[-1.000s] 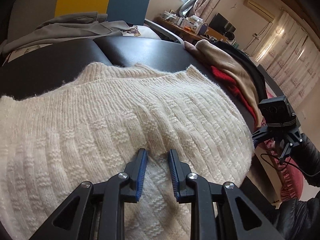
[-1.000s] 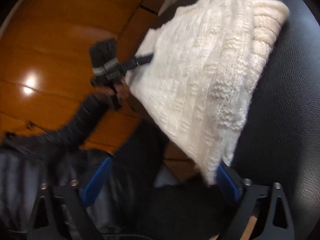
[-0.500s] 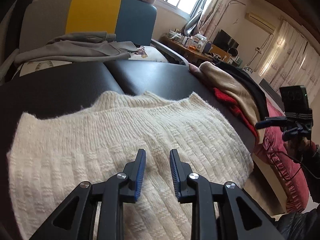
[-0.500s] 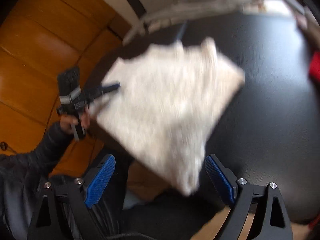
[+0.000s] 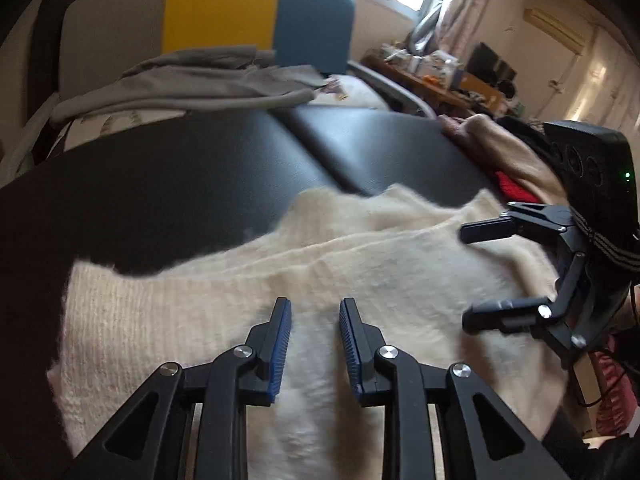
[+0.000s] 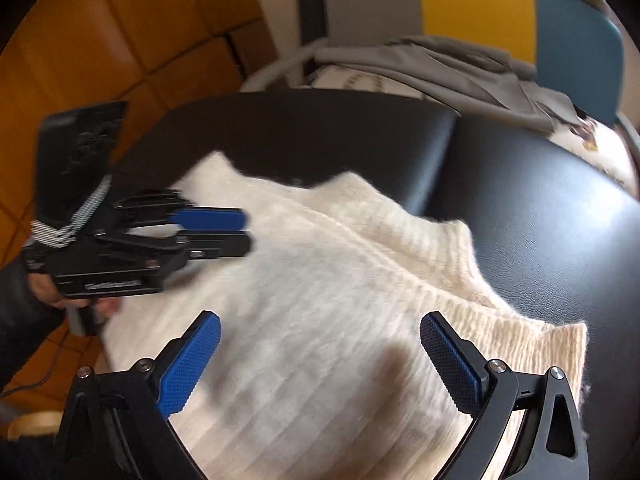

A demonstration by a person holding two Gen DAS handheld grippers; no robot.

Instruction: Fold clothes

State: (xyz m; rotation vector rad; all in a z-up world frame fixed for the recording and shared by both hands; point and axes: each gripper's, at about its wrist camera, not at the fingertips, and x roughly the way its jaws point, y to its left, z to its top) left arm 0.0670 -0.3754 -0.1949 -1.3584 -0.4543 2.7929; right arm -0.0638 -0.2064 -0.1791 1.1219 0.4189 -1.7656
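Note:
A cream knit sweater (image 5: 200, 320) lies spread on the black padded table (image 5: 180, 184), with its neckline at the far side. My left gripper (image 5: 315, 304) sits low over the near part, jaws a narrow gap apart with knit between the pads. In the right wrist view the sweater (image 6: 340, 280) fills the middle, and the left gripper (image 6: 246, 232) reaches in over its left edge. My right gripper (image 6: 320, 320) hangs wide open above the sweater with nothing in it. It also shows as the right gripper (image 5: 464, 276) over the sweater's right side.
A grey garment (image 5: 192, 84) lies on a cushion behind the table, before a grey, yellow and blue backrest (image 5: 220, 8). A pile of beige, red and dark clothes (image 5: 500, 148) sits at the table's right end. Orange floor (image 6: 100, 40) lies past the left edge.
The right gripper has swung up from the sweater's hanging corner and now hovers above the sweater, close to the left gripper. The sweater now lies flatter on the table. The left jaws' gap is unchanged.

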